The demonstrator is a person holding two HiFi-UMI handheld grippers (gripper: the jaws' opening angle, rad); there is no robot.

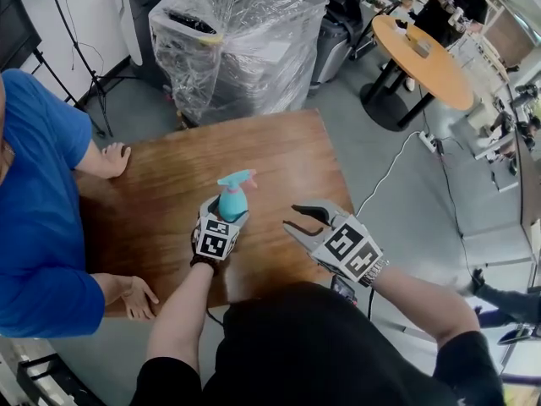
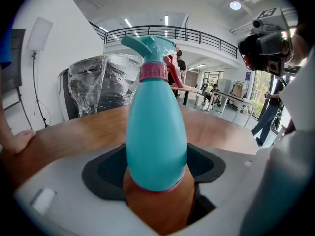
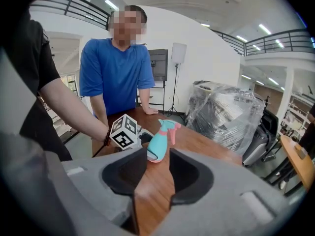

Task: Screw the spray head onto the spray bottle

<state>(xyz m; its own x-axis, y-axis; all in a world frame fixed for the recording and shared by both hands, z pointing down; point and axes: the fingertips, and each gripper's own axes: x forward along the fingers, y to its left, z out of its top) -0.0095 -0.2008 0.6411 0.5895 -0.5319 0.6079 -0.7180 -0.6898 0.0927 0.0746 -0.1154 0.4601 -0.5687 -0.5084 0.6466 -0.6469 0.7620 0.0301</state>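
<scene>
A teal spray bottle [image 1: 233,202] with a pink collar carries its teal spray head [image 1: 237,178] on top. My left gripper [image 1: 228,218] is shut on the bottle's lower body and holds it tilted just over the brown table [image 1: 279,155]. In the left gripper view the bottle [image 2: 156,132] fills the gap between the jaws, with the spray head [image 2: 151,47] above. My right gripper [image 1: 292,216] hangs open to the right of the bottle, apart from it, with nothing between its jaws. From the right gripper view [image 3: 154,163] the bottle [image 3: 158,147] shows ahead beside the left gripper's marker cube [image 3: 124,132].
A person in a blue shirt [image 1: 38,210] stands at the table's left with one hand [image 1: 114,157] on the top and the other [image 1: 135,297] at its near edge. A plastic-wrapped machine [image 1: 237,32] stands behind the table. A round table [image 1: 423,53] is at the far right.
</scene>
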